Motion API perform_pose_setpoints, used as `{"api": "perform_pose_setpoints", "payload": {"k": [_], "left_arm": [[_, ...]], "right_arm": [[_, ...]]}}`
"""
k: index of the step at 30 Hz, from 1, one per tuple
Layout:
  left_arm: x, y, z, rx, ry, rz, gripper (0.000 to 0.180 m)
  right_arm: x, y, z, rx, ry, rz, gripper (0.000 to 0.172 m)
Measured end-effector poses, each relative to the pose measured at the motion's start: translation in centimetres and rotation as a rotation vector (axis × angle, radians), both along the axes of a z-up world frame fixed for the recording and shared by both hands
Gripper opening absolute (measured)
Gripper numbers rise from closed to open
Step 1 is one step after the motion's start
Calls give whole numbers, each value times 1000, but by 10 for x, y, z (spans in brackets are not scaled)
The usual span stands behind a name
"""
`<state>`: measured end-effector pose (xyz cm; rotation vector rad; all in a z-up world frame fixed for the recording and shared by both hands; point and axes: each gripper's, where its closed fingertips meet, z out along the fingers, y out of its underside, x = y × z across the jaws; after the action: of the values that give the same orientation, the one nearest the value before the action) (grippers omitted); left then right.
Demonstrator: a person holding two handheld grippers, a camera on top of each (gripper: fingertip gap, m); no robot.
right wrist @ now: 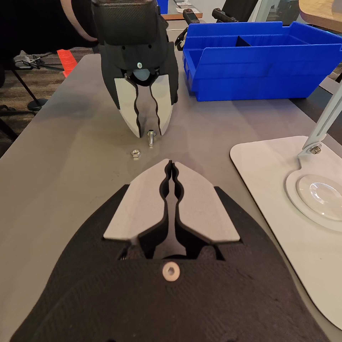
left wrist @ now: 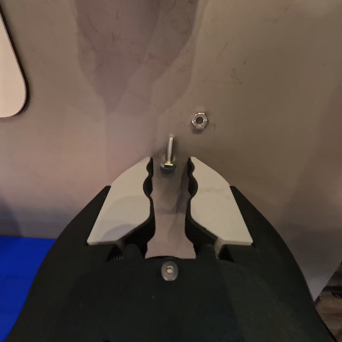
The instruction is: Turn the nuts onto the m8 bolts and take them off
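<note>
table: big grey top [right wrist: 55,185] under the fingers | bin: blue box [right wrist: 259,64] far ahead, to the right | white stand base [right wrist: 277,203] right of the fingers | floor: dark carpet [right wrist: 18,88] far left

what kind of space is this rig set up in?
Likely an office or lab used as a data-collection station, not a factory floor. A plain grey table holds a blue parts bin and a white camera-stand base; carpeted floor and another desk show beyond.

Left claw [left wrist: 170,162] spread open over grey counter [left wrist: 259,74], bolt [left wrist: 168,157] lying loose between its fingertips, nut [left wrist: 199,120] far right.
</note>
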<state>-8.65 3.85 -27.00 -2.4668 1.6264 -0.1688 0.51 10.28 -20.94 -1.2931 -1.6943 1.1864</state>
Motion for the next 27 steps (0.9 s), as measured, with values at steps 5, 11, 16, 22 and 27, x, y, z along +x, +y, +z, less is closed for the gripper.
{"api": "perform_pose_setpoints", "payload": {"k": [5, 11, 16, 22, 27], "left_arm": [[-11, -2, -2, 2, 39, -8, 28], [-7, -1, -5, -18, 26, -22, 24], [-5, -2, -5, -26, 21, -31, 16], [-1, 1, -2, 7, -62, 3, 15], [10, 27, 47, 177, -467, 185, 15]], "right_arm": [[0, 0, 0, 0, -1, 0, 0], [0, 0, -1, 3, -3, 1, 0], [0, 0, 0, 1, -3, 1, 0], [0, 0, -1, 5, -5, 4, 0], [0, -4, -3, 11, -22, 30, 0]]}}
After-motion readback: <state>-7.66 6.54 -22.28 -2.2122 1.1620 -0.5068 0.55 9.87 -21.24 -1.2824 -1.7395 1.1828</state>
